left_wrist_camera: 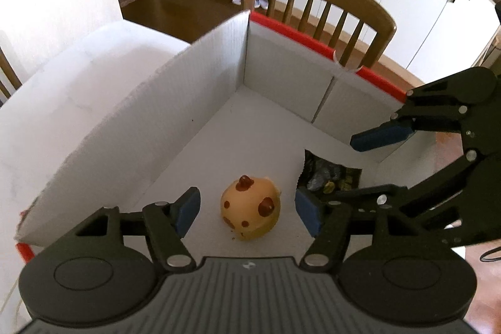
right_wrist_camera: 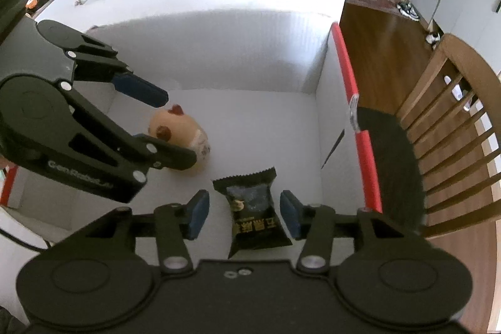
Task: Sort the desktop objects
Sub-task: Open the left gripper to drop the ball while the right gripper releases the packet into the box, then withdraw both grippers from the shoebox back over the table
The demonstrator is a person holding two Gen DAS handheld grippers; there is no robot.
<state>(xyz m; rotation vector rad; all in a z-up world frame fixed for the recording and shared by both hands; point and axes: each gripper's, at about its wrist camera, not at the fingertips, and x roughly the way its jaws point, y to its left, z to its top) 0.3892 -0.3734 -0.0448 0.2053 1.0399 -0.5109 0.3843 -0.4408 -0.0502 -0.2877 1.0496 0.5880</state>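
Left gripper [left_wrist_camera: 247, 210]: spread, pads clear either side of the spotted toy [left_wrist_camera: 250, 208] on the box [left_wrist_camera: 281, 74] floor.
Right gripper [right_wrist_camera: 243, 213]: spread, straddling the black packet [right_wrist_camera: 255, 215], long axis pointing away along the fingers.

White corrugated box [left_wrist_camera: 219, 58] with red edging [left_wrist_camera: 291, 30] along its rim, standing on a white table [left_wrist_camera: 78, 74]. Inside lie a yellow-orange round toy [left_wrist_camera: 250, 208] marked with dark brown spots and a brown topknot, and a black snack packet [right_wrist_camera: 255, 208] printed with gold lettering and a bluish-grey central panel. Both the left gripper [left_wrist_camera: 247, 212] and the right gripper [right_wrist_camera: 244, 215] are black with blue pads [right_wrist_camera: 195, 215]. The chair [left_wrist_camera: 319, 5] is brown wood.
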